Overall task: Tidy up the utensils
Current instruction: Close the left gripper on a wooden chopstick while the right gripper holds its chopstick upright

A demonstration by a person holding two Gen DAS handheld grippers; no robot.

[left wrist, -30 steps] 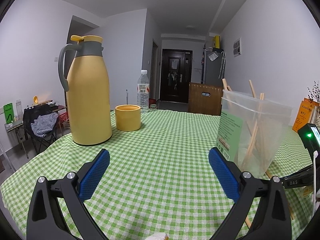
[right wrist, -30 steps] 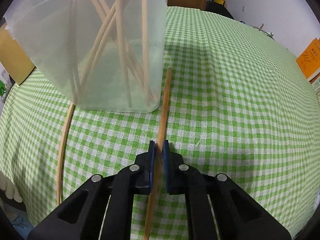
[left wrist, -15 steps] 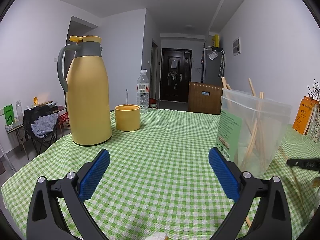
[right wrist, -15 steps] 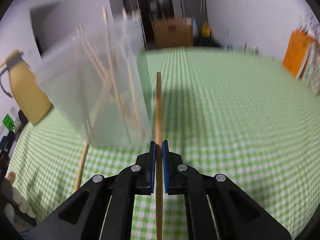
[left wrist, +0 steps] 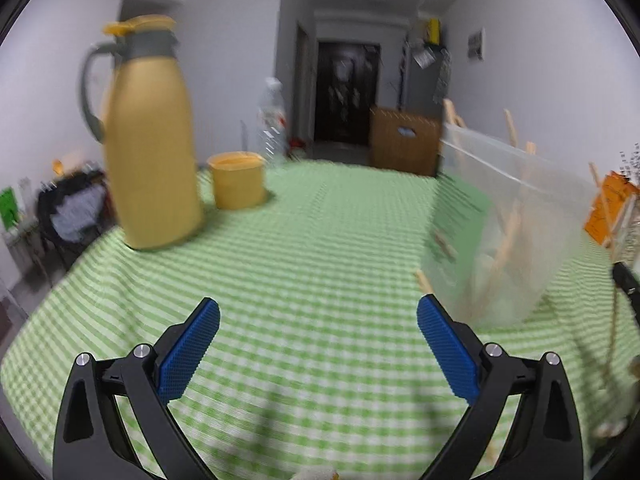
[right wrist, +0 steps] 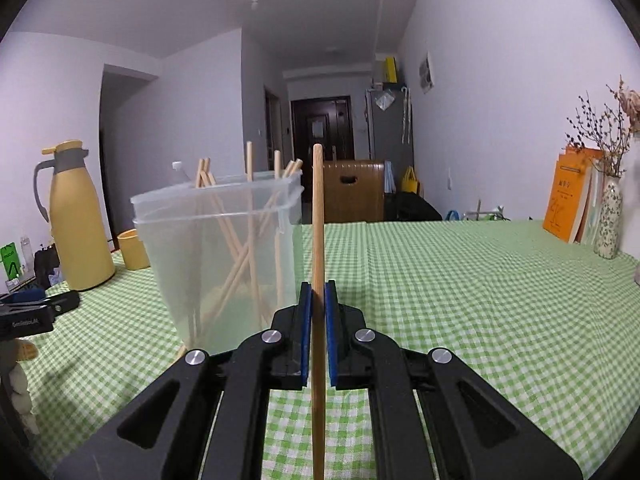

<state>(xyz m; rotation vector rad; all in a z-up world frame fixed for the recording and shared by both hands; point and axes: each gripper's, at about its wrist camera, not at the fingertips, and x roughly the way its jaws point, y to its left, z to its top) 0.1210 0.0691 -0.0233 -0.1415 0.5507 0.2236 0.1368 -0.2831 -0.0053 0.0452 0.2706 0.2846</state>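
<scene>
Right gripper (right wrist: 316,292): blue pads pinched tight on a wooden chopstick (right wrist: 318,216), nothing but the stick between them.
Chopstick: standing upright in the grip, its tip up in the air, its lower end running down past the bottom of the right wrist view.
Container (right wrist: 224,256): clear plastic tub on the green checked tablecloth (right wrist: 460,288), just left of the held chopstick and a little farther off.
Chopsticks in the tub (right wrist: 244,240): a bundle leaning every which way, tops poking over the rim.
Stray stick (right wrist: 181,352): one more lying on the cloth at the tub's near left corner, mostly hidden behind the gripper.
Left gripper (left wrist: 318,340): jaws spread wide, nothing between the blue pads, low over the cloth.
Left wrist view: smeared with motion blur, so the tub (left wrist: 508,232) off to the right is only roughly readable, sticks inside it.
Far left of the table: yellow thermos jug (right wrist: 78,216) with a grey handle, and a small yellow cup (right wrist: 134,249) right beside it.
Far right: orange books (right wrist: 568,196) and a patterned vase (right wrist: 608,220) with dried stems, against the wall.
</scene>
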